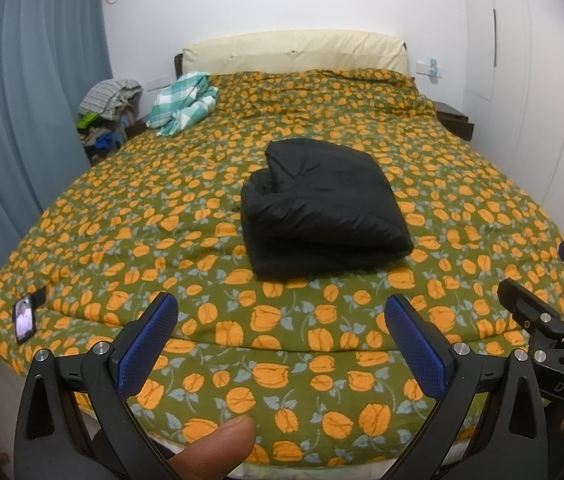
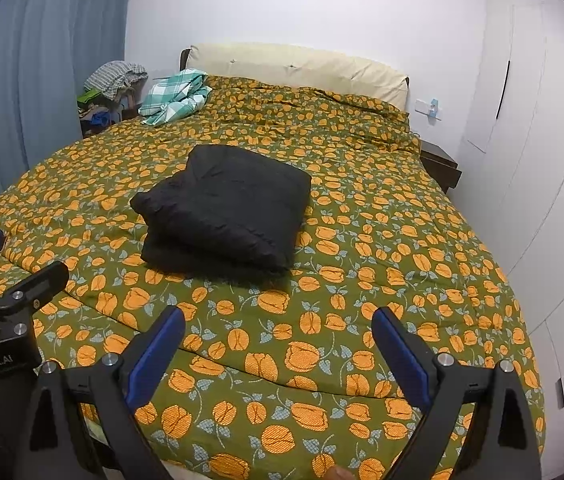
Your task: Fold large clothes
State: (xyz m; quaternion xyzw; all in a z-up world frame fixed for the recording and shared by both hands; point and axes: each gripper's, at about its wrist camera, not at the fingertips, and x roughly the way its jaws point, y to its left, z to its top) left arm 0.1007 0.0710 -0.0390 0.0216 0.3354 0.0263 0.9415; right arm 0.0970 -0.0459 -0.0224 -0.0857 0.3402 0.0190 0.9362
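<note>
A black padded garment (image 1: 322, 208) lies folded into a thick square bundle in the middle of the bed (image 1: 129, 216), seen also in the right wrist view as the same black bundle (image 2: 225, 212). My left gripper (image 1: 279, 312) is open over the bed's near edge, well short of the bundle, nothing between its blue pads. My right gripper (image 2: 277, 324) is open too, at the same near edge, holding nothing. The right gripper (image 1: 542, 276) shows at the right side of the left wrist view. A person's thumb (image 1: 217, 444) shows at the bottom.
The green quilt (image 2: 362, 264) with orange flowers covers the whole bed. A phone (image 1: 24, 319) lies at its near left corner. A teal checked cloth (image 1: 185, 102) sits by the cream headboard (image 1: 294, 54). Clothes pile (image 1: 107, 112) at far left, blue curtain (image 1: 21, 100) left, white wardrobe (image 2: 542, 160) right.
</note>
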